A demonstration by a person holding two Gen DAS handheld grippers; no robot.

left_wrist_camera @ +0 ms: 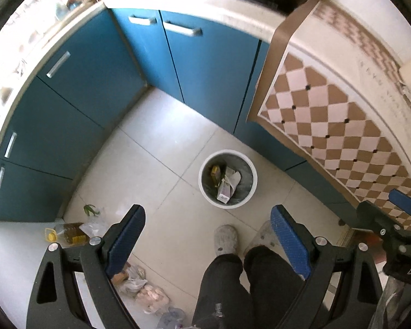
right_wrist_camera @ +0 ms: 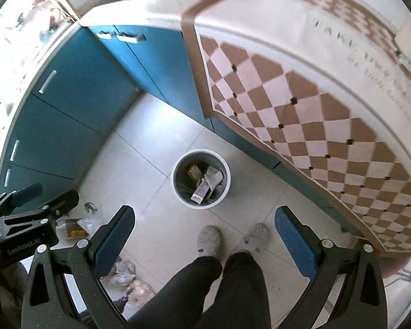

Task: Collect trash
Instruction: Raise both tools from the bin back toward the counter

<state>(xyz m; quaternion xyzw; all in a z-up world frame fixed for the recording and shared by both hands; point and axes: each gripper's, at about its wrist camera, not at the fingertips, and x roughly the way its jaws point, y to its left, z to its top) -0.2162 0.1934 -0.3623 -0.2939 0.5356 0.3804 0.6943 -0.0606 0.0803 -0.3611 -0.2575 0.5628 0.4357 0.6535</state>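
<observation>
So both grippers are up high looking down at the kitchen floor, and neither one has anything in it. The left gripper [left_wrist_camera: 208, 233] has its blue-padded jaws spread wide with nothing between them, same deal with the right gripper [right_wrist_camera: 204, 231].

The round white plastic trash bin with a grey liner [left_wrist_camera: 228, 178] sits on the pale tiled floor [left_wrist_camera: 156, 142] just right of centre in the left wrist view and a bit above the jaws. It's already got some crumpled paper and small cartons in it. In the right wrist view the bin [right_wrist_camera: 200, 178] lands almost dead centre, straight ahead between the fingers.

The stuff left to pick up is all off to the lower left of both frames, along the foot of the blue cabinets [left_wrist_camera: 68, 115]: a small green leafy scrap [left_wrist_camera: 91, 210], a clear bottle of yellow oil with a yellow cap [left_wrist_camera: 65, 233] lying on its side with its long axis roughly left-right in the frame, and some crinkled clear plastic bags [left_wrist_camera: 134, 282] just behind the left finger. Whether the bottle counts as trash, can't say.

My read: that clutter is on the left gripper's side and nearer to it, so the left one would swing down-left, while the bin stays ahead and slightly right. The person's grey slippers [right_wrist_camera: 208, 240] stand between the grippers and the bin.
</observation>
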